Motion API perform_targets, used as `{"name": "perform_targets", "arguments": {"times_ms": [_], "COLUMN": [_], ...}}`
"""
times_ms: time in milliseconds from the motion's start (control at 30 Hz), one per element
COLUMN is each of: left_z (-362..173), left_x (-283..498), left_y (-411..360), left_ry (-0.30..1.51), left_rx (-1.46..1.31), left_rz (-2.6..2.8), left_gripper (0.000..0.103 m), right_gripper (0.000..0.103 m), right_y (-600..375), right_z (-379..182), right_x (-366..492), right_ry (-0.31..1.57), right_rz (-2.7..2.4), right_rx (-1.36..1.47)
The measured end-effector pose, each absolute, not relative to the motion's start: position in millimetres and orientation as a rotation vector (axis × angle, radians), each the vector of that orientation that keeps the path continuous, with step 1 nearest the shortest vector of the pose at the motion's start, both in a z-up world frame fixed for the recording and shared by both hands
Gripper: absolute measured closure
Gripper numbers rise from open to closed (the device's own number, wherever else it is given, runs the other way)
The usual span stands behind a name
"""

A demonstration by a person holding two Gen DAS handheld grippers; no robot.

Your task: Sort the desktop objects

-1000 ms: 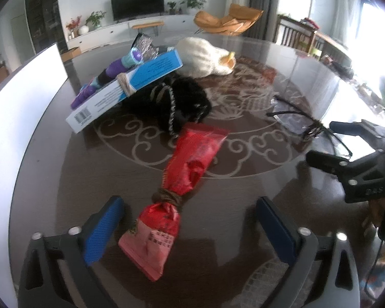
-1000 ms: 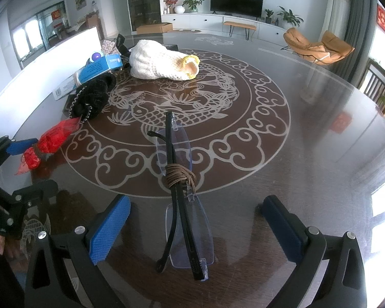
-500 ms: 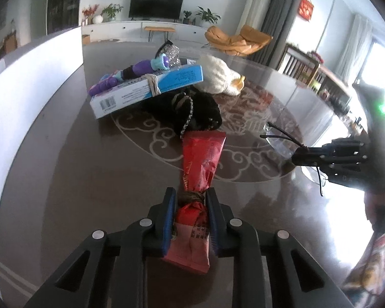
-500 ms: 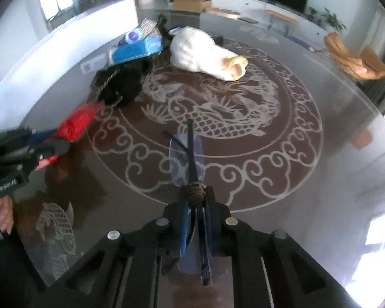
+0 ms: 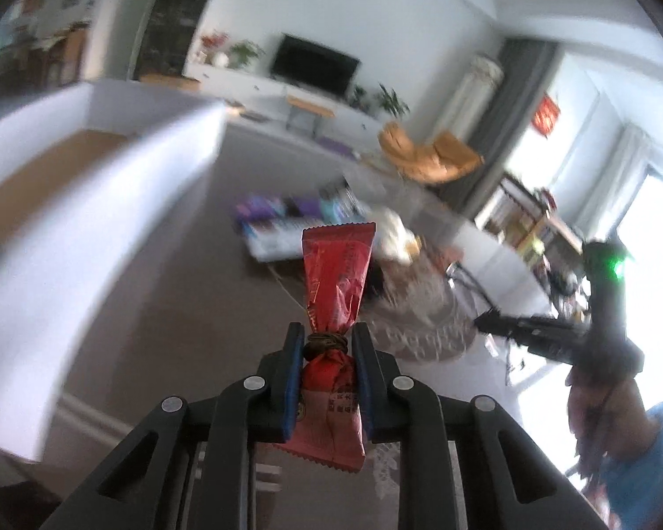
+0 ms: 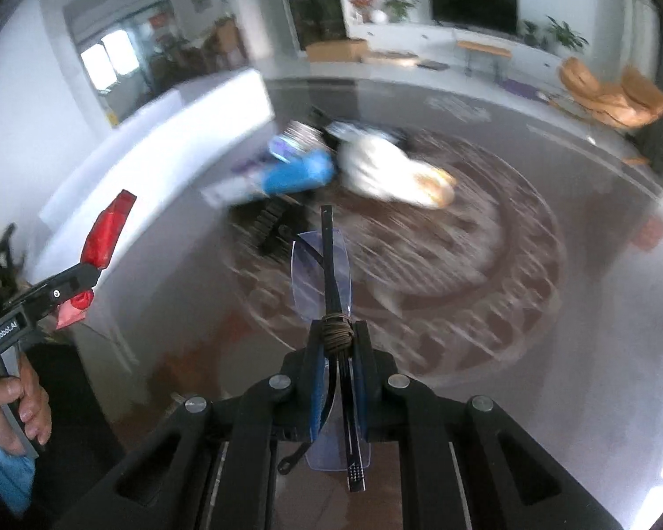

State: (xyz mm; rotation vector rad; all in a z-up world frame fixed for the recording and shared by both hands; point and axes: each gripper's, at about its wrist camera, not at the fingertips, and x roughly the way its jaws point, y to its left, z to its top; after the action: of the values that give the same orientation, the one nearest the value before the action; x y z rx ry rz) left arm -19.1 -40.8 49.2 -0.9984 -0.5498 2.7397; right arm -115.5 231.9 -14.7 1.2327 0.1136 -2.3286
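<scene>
Above the round table, a red packet is clamped in the left gripper and folded glasses in the right gripper; a blurred blue box and white bundle lie beyond the glasses.

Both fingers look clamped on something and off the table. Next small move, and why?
Probably carry the red snack packet leftward over the white box. The left gripper is shut on the packet at its tied waist, lifted off the table; the box opening lies just left. The right gripper clamps the folded glasses.
</scene>
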Motion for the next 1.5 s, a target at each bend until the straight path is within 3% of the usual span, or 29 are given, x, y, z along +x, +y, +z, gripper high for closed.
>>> {"name": "perform_targets", "arguments": {"times_ms": [267, 433, 600, 667, 733, 767, 800, 867, 1033, 1100, 1167, 1233, 1333, 1500], "left_z": [118.7, 99.2, 63.5, 50.2, 39.8, 39.2, 39.7, 44.3, 63.9, 78.5, 92.7, 98.3, 89.3, 36.6], "left_x": [-7.2, -31.3, -46.5, -51.2, -52.6, -54.2, -54.1, -51.9, -41.5, -43.0, -46.5, -47.9, -51.2, -79.4], "left_y": [-193.0, -263.8, -288.2, -294.8, -297.1, -294.0, -290.6, -281.0, -252.2, -228.6, -194.3, -155.1, -101.3, -30.8], "left_ry": [-0.719, -0.765, -0.761, -0.784, -0.783, -0.744, -0.711, -0.649, -0.638, -0.628, -0.577, -0.51, -0.456, -0.366], "left_rx": [-0.918, -1.143, -1.356, -1.434, -1.496, -1.486, -1.482, -1.445, -1.268, -1.186, -1.116, -1.054, -1.007, -1.15], "left_rz": [3.003, 3.07, 3.048, 3.026, 3.004, 3.011, 3.019, 3.069, 3.147, 3.12, 3.074, 3.001, 2.901, 2.772], "left_gripper": [0.082, 0.082, 0.082, 0.074, 0.061, 0.053, 0.048, 0.025, 0.024, 0.024, 0.024, 0.02, 0.003, 0.003], "right_gripper": [0.091, 0.09, 0.09, 0.089, 0.082, 0.066, 0.048, 0.039, 0.032, 0.018, 0.012, 0.01, 0.01, 0.01], "right_y": [68.1, -48.3, -140.1, -164.7, -179.1, -183.6, -184.3, -175.1, -120.5, -83.0, -42.5, 2.8, 68.1, 183.7], "right_z": [42.2, 60.4, 36.6, 17.7, -0.2, -9.0, -14.2, -15.6, 7.2, 16.1, 21.2, 19.8, 7.4, -30.6], "right_x": [-131.7, -140.4, -155.9, -164.2, -172.4, -177.3, -180.5, -182.9, -175.0, -167.7, -160.3, -151.5, -142.1, -126.7], "right_ry": [0.063, 0.055, 0.165, 0.213, 0.257, 0.261, 0.255, 0.222, 0.12, 0.108, 0.112, 0.146, 0.222, 0.276], "right_rz": [-2.122, -1.994, -1.963, -1.951, -1.959, -1.954, -1.956, -1.998, -2.052, -2.109, -2.181, -2.261, -2.386, -2.597], "right_rx": [0.979, 0.891, 0.914, 0.956, 1.017, 1.055, 1.078, 1.07, 0.98, 0.916, 0.865, 0.843, 0.861, 1.009]}}
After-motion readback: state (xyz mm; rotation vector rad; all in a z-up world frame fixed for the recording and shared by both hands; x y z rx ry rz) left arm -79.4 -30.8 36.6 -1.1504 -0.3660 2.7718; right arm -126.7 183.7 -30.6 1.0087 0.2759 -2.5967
